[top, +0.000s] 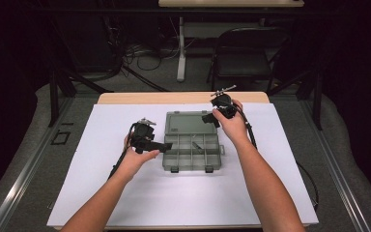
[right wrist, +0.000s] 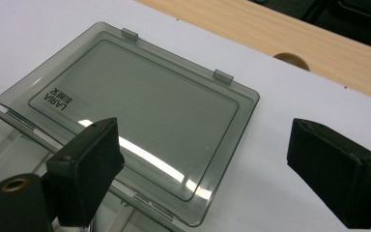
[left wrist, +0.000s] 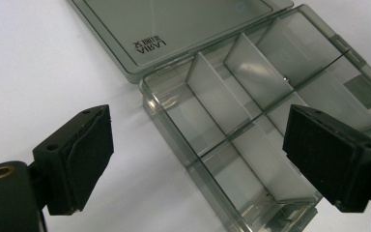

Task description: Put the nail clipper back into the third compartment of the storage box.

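Organizer box (top: pixel 192 150): smoky translucent plastic, lying open at the centre of the white sheet (top: pixel 101 193), its lid (top: pixel 186 122) folded flat toward the far side. Thin dividers split the tray (left wrist: pixel 251 135) into compartments. I hold the left gripper (top: pixel 163 146) released, jaws spread at the tray's left edge. I hold the right gripper (top: pixel 210 117) released above the lid's right edge. Bare sheet surrounds the box on every side.

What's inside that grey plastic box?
The box lies open, lid flat behind it. Clear dividers split it into compartments that look empty, apart from one tiny speck. The right jaw of the left hand-held gripper covers part of one.
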The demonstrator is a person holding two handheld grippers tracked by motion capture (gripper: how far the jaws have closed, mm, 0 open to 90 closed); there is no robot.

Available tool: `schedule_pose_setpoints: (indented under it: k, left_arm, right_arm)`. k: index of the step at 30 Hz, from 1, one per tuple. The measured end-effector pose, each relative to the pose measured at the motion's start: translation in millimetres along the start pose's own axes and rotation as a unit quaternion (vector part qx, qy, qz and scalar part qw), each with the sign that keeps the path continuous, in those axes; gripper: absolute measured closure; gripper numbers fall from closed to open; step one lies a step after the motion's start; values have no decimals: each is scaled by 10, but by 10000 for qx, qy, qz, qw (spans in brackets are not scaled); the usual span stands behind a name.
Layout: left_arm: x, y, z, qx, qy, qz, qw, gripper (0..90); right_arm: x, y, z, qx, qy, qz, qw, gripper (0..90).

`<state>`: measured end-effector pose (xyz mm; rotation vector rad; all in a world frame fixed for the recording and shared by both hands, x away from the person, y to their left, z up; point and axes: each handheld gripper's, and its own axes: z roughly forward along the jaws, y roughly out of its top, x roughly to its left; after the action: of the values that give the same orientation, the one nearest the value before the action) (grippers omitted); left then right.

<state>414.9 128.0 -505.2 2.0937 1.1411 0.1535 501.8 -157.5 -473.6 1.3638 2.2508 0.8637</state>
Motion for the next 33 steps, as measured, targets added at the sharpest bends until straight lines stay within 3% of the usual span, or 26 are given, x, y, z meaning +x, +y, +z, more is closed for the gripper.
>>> schedule_pose_setpoints:
  k: [5, 11, 21, 29, 33]
  left_arm:
    - [-46, -25, 93, 178, 74, 59, 9998, 150]
    - [-66, -66, 167, 226, 44, -10, 9997, 155]
    - [-92, -168, 279, 439, 133, 80, 9989, 193]
    - [-91, -251, 316, 537, 225, -8, 9983, 279]
    - [-102, -278, 320, 574, 292, 43, 9979, 334]
  right_arm:
    - [-21, -56, 62, -19, 21, 128, 9999, 114]
    - [-56, -147, 139, 27, 54, 341, 9994, 114]
    - [-88, -255, 231, 6, 66, 537, 9985, 114]
    - [-49, -344, 295, 28, 144, 641, 9978, 117]
    - [-39, -365, 323, 22, 207, 684, 9974, 120]
